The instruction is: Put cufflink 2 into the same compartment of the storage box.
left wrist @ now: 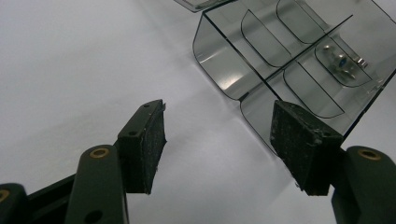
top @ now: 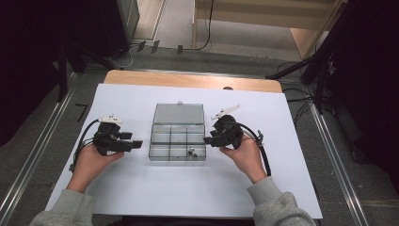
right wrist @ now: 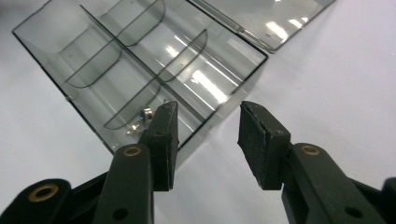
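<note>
One clear smoky-grey plastic compartment box (top: 178,139) sits mid-sheet on the white-covered table (top: 141,188), hinged lid (top: 179,114) flipped open flat behind it. Six compartments counted from the high view, two rows of three. Near-row right compartment holds small silvery metal hardware (top: 191,152), looks like a couple of pieces, exact count unclear. Two hand-held grippers, one per hand. Left hand-held gripper (top: 135,144) is just left of the box, jaws wide apart, nothing between them; in its own view the box's corner lies just ahead of the pads (left wrist: 299,144). Right hand-held gripper (top: 207,140) is at the box's right edge, jaws parted fairly wide, empty; one pad (right wrist: 164,140) overlaps the box's near wall in its own view, contact not clear.
</note>
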{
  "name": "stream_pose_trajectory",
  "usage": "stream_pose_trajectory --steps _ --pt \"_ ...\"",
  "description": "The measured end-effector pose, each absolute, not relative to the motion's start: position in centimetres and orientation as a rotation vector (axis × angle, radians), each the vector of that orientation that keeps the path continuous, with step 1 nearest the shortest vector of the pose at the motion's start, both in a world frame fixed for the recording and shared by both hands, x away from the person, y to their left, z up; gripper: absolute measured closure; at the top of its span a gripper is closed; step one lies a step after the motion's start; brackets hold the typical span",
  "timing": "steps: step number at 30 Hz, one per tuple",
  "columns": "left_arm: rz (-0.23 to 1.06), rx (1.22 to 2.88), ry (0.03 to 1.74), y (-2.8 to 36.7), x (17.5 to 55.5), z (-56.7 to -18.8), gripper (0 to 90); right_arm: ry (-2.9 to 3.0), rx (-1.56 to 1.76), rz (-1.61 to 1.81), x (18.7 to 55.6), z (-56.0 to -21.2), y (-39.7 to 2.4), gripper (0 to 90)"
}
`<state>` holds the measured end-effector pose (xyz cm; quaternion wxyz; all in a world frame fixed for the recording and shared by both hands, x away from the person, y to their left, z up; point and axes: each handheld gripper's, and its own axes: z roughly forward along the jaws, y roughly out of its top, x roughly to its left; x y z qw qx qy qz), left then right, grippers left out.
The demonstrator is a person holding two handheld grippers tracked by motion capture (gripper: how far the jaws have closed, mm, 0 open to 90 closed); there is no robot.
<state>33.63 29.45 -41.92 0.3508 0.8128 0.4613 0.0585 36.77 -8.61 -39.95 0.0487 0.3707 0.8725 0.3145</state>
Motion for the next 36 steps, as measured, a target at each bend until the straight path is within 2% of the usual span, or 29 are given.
stream_pose_trajectory --steps 22,36 --pt "0.174 2.088 1.227 30.3 32.5 -41.9 36.7 2.559 1.350 0.852 41.1 -40.8 -12.6 63.7" --pt "0.178 2.085 1.225 30.5 32.4 -41.9 36.7 2.562 1.396 0.732 41.5 -42.9 -13.2 65.7"
